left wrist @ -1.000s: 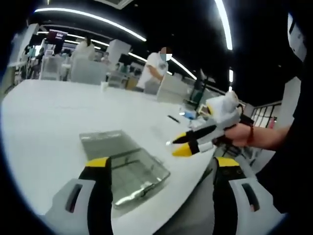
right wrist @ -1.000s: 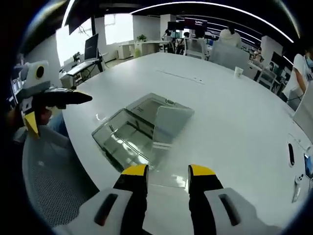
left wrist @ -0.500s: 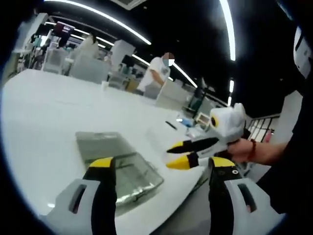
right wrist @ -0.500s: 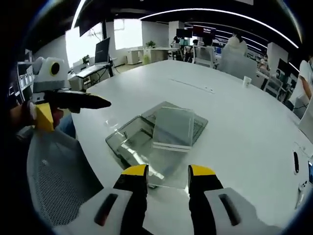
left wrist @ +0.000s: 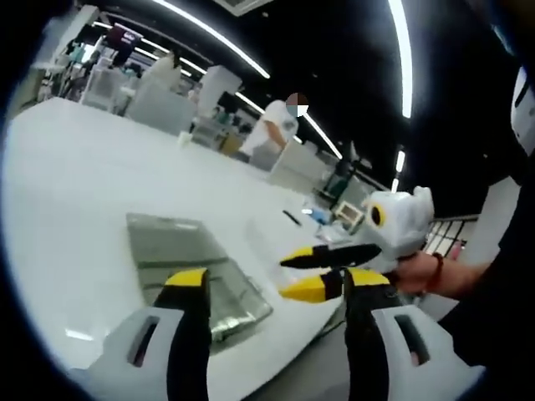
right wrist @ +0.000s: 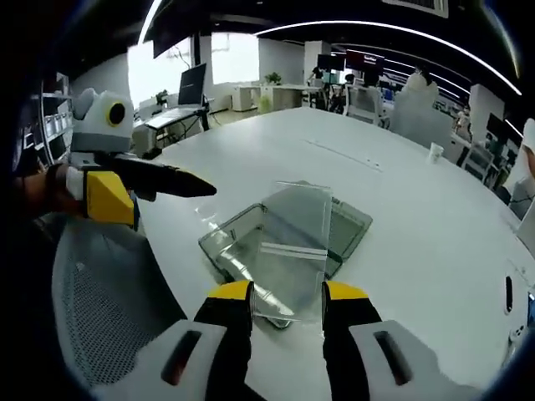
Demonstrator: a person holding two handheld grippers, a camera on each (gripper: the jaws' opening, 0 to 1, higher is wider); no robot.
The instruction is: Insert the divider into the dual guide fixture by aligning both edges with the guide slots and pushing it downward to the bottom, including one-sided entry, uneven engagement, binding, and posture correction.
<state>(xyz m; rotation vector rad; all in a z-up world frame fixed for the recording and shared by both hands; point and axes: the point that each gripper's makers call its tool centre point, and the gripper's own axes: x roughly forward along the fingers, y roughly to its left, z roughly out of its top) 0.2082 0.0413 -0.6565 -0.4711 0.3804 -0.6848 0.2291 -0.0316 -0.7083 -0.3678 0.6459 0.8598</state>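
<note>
the clear divider is pinched between the right gripper jaws and held up in the air above the clear fixture, which sits on the white table near its rounded edge. the bottom edge of the divider looks clear of the fixture — my read is neither side is in a slot yet, so alignment, entry and the full push down are all still to do. slots themselves are too hard to make out through the clear plastic.

left gripper has its jaws spread, nothing between them, hovering just off the table edge beside the fixture; its dark fingers point toward the fixture from the side in the right gripper view.

around the fixture: a paper cup and a dark pen-like item well apart on the far side of the table, a mesh chair below the near edge. nothing sits between divider and fixture — path looks free.
</note>
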